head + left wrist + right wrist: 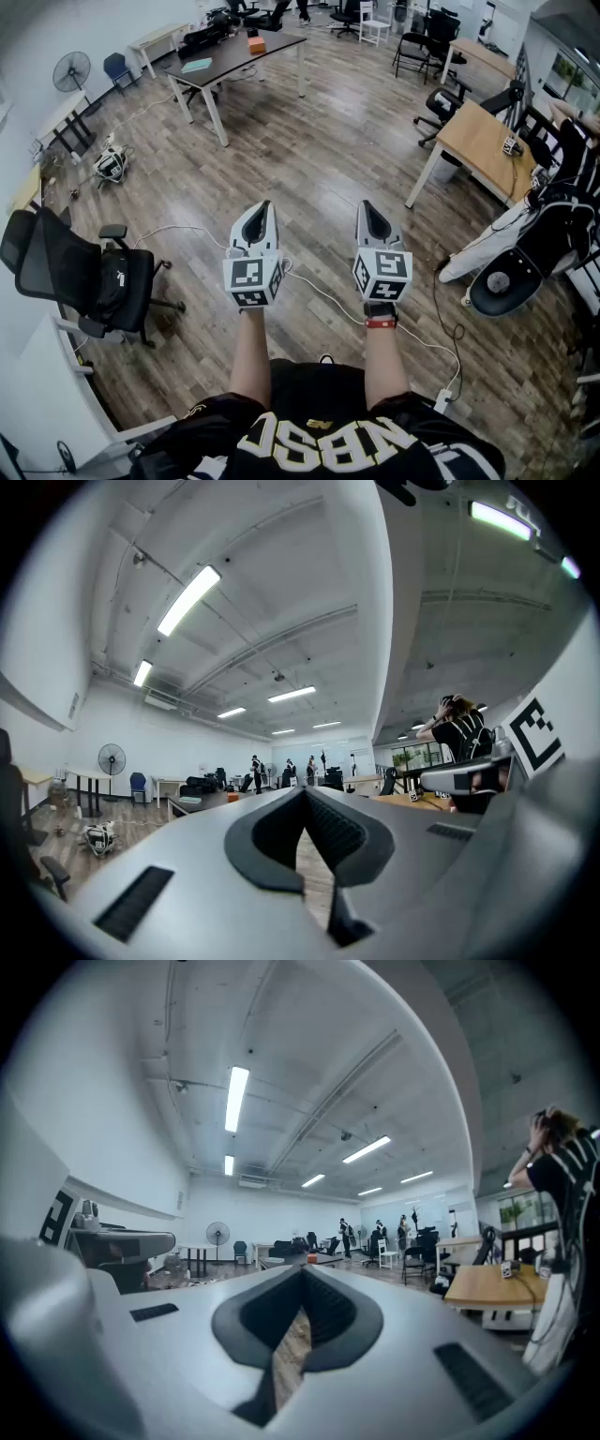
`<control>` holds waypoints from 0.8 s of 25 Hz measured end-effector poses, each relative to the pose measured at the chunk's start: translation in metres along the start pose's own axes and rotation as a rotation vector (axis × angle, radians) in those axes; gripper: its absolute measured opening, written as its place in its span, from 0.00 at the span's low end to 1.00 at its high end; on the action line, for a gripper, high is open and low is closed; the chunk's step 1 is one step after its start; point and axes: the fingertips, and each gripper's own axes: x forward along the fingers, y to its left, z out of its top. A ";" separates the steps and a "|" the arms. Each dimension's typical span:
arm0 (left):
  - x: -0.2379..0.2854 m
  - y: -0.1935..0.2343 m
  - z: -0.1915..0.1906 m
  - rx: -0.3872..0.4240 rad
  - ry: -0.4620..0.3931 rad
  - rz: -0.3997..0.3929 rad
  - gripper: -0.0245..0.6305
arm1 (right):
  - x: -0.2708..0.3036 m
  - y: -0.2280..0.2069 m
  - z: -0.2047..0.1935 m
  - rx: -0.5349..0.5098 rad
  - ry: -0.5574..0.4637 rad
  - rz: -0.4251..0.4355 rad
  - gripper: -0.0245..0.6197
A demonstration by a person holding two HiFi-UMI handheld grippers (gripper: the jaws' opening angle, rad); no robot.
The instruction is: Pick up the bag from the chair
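A black office chair (70, 272) stands at the left of the head view, by the wall. A black bag (114, 281) with a small white tag lies on its seat. My left gripper (262, 214) and right gripper (370, 212) are held side by side over the wooden floor, well to the right of the chair and pointing away from me. Both are shut with nothing between the jaws. In the left gripper view my left gripper (305, 792) points across the room; the right gripper view shows my right gripper (303, 1270) doing the same. Neither of these views shows the bag.
A dark table (234, 58) stands ahead, a wooden desk (478, 141) at the right. A tipped chair with white and black gear (525, 253) lies far right. White cables (319, 295) cross the floor under the grippers. A black-and-white object (111, 166) and a fan (71, 71) are at the left.
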 end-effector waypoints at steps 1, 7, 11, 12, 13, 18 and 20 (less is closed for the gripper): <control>0.002 -0.002 0.001 0.005 -0.006 0.000 0.06 | 0.003 -0.002 -0.002 0.012 0.001 0.011 0.05; -0.001 0.021 0.010 0.035 -0.018 0.079 0.06 | 0.038 0.026 -0.004 0.053 0.002 0.135 0.05; -0.004 0.055 0.003 0.035 0.006 0.133 0.06 | 0.068 0.060 -0.005 0.062 0.016 0.203 0.05; -0.004 0.068 0.003 0.036 0.008 0.147 0.06 | 0.078 0.072 -0.004 0.065 0.016 0.219 0.05; -0.006 0.084 0.003 0.037 0.007 0.163 0.06 | 0.089 0.085 -0.003 0.068 0.014 0.236 0.05; -0.019 0.179 0.008 0.015 -0.027 0.262 0.06 | 0.147 0.173 0.008 0.045 0.004 0.350 0.05; -0.029 0.223 0.014 -0.007 -0.056 0.313 0.06 | 0.169 0.217 0.017 0.019 0.000 0.409 0.05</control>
